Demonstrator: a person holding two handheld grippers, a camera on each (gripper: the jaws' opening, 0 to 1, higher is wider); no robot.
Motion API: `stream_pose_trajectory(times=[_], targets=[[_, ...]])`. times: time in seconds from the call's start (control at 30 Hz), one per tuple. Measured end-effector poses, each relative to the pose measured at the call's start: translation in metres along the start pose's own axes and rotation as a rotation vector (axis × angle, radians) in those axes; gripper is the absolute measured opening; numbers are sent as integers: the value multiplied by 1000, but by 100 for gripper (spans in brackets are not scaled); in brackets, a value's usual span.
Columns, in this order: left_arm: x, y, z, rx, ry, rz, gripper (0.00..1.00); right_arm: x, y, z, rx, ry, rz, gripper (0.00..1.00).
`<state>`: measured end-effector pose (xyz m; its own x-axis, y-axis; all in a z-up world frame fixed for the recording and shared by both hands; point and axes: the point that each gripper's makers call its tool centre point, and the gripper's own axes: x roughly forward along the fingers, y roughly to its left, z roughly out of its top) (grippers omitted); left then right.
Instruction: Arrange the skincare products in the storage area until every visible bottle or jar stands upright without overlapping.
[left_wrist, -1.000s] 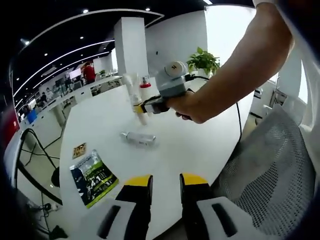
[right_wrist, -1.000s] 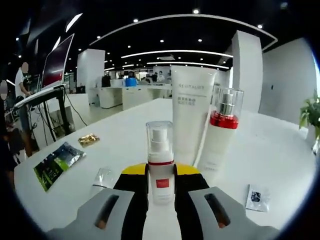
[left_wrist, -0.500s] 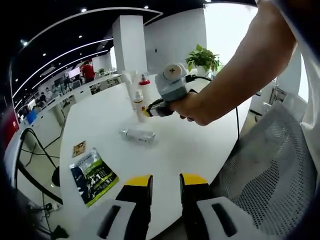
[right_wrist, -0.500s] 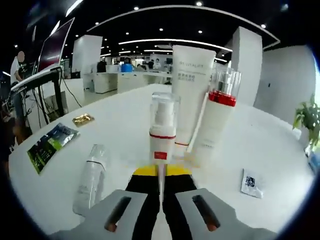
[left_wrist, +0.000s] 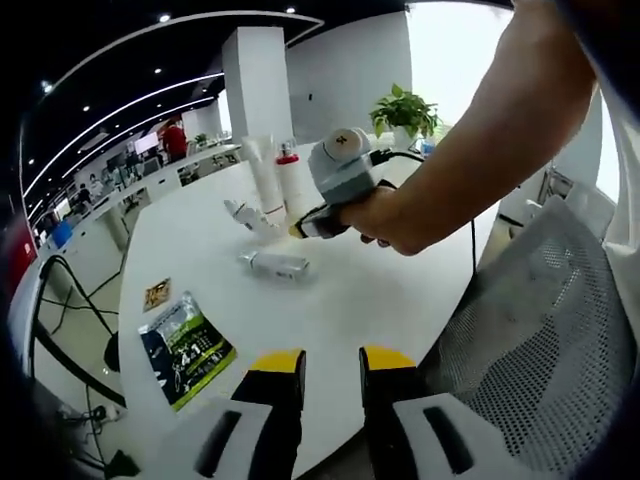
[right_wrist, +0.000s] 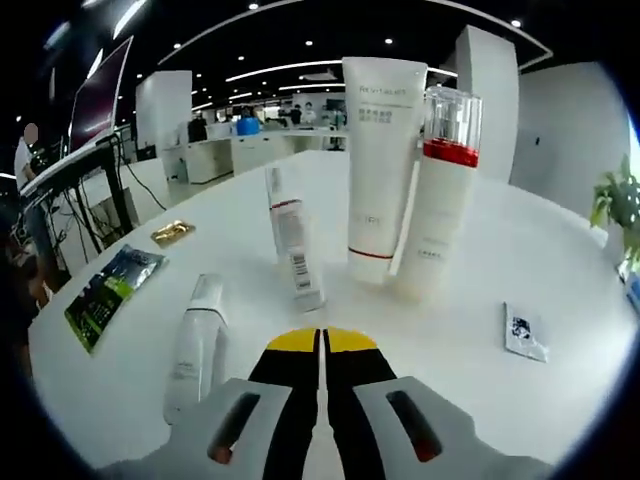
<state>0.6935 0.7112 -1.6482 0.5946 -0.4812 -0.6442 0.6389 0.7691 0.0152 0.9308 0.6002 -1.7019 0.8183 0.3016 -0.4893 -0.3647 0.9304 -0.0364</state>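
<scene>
On the white table (right_wrist: 560, 270), a clear bottle (right_wrist: 195, 345) lies flat at left; light, slick plastic, I judge, best pinched mid-body. A small pump bottle (right_wrist: 292, 240) tilts beside the upright tube (right_wrist: 380, 160). My right gripper (right_wrist: 322, 345) is closed, empty; left gripper (left_wrist: 330, 362) slightly parted, empty.

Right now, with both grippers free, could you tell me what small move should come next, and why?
Probably open the right gripper, whose jaws are shut on nothing, and reach for the small pump bottle: it leans steeply instead of standing beside the upright white tube. The clear bottle lying flat can follow.
</scene>
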Motion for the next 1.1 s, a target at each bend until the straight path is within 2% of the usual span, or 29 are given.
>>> stream_pose_trajectory(times=[0.13, 0.2, 0.27, 0.33, 0.37, 0.43, 0.53, 0.63, 0.77, 0.87, 0.93, 1.0, 1.03, 1.07, 1.1], targets=[[0, 1, -2, 2, 10, 3, 22, 2, 9, 20, -37, -49, 37, 3], [0, 1, -2, 4, 12, 5, 22, 6, 15, 30, -46, -57, 70, 8], [0, 2, -2, 3, 12, 8, 22, 12, 19, 36, -71, -41, 94, 16], [0, 2, -2, 5, 13, 10, 22, 21, 26, 41, -87, -27, 135, 19], [0, 3, -3, 4, 15, 12, 22, 27, 29, 43, -143, -18, 150, 21], [0, 3, -3, 5, 19, 16, 22, 36, 35, 43, -149, 15, 170, 25], [1, 4, -4, 4, 21, 19, 22, 54, 34, 44, -199, 55, 147, 29], [1, 5, -5, 8, 29, 21, 22, 66, 30, 45, -200, 85, 119, 31], [1, 7, -5, 3, 30, 31, 22, 75, 21, 37, -138, 151, 69, 33], [1, 7, -5, 3, 31, 32, 22, 81, 22, 30, -86, 187, 66, 30], [1, 8, -6, 3, 32, 35, 22, 87, 26, 28, -102, 193, 81, 25], [1, 8, -6, 3, 34, 36, 22, 92, 24, 24, -89, 216, 65, 24], [0, 8, -6, 9, 34, 40, 22, 93, 26, 24, -33, 206, 60, 23], [0, 9, -6, 10, 33, 43, 22, 92, 32, 21, 45, 224, 85, 21], [0, 10, -6, 7, 30, 46, 22, 93, 31, 24, 48, 205, 77, 19]])
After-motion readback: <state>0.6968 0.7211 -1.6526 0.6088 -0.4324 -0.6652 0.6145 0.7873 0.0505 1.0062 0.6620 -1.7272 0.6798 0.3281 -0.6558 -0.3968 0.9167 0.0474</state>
